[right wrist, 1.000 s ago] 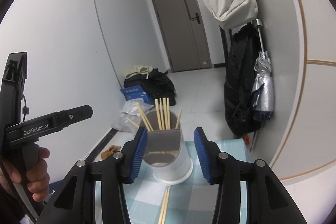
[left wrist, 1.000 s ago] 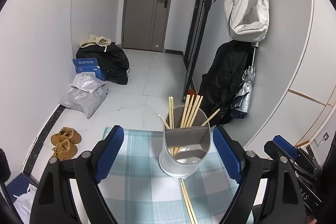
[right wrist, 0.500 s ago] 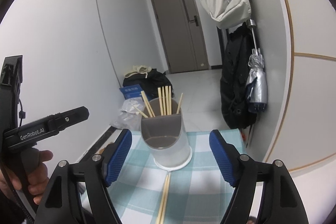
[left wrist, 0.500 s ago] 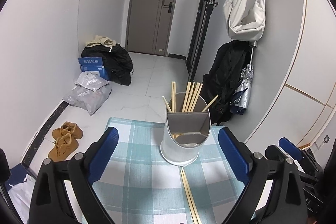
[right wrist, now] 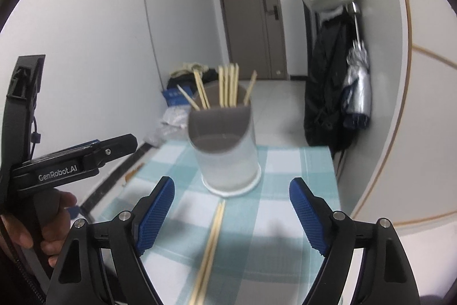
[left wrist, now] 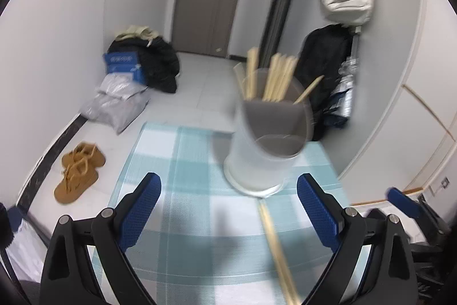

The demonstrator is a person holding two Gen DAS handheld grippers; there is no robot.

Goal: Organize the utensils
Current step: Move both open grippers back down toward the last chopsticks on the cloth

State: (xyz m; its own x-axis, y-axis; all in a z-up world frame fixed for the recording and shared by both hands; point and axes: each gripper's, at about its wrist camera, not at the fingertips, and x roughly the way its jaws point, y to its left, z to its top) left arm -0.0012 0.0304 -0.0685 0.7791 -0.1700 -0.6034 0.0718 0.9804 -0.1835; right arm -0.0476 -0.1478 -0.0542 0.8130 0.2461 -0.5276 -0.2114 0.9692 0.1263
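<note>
Both grippers are hovering over the bench (right wrist: 288, 162) here, and neither is carrying anything. The left gripper (left wrist: 228, 207) is showing its blue fingers (left wrist: 141, 207) spread wide with only checked cloth between them. The right gripper (right wrist: 231, 213) is doing the same, fingers (right wrist: 155, 209) wide apart and empty.

The utensil holder (right wrist: 225, 150) is standing upright near the far edge of the bench, its rear compartment bristling with chopsticks (right wrist: 228, 85) leaning at various angles; the front compartment is looking empty. One loose pair of chopsticks (right wrist: 211, 242) is lying flat on the cloth, its far tips just beside the holder's base and its length running back between the right gripper's fingers.

That lineup is telling: the right gripper looks to be straddling the pair so a straight descent and squeeze could take both sticks together. The left gripper is sitting off to the side, with the pair (left wrist: 277, 245) nearer its right finger, probably ready to steady the holder (left wrist: 268, 145), which is light enough to tip
</note>
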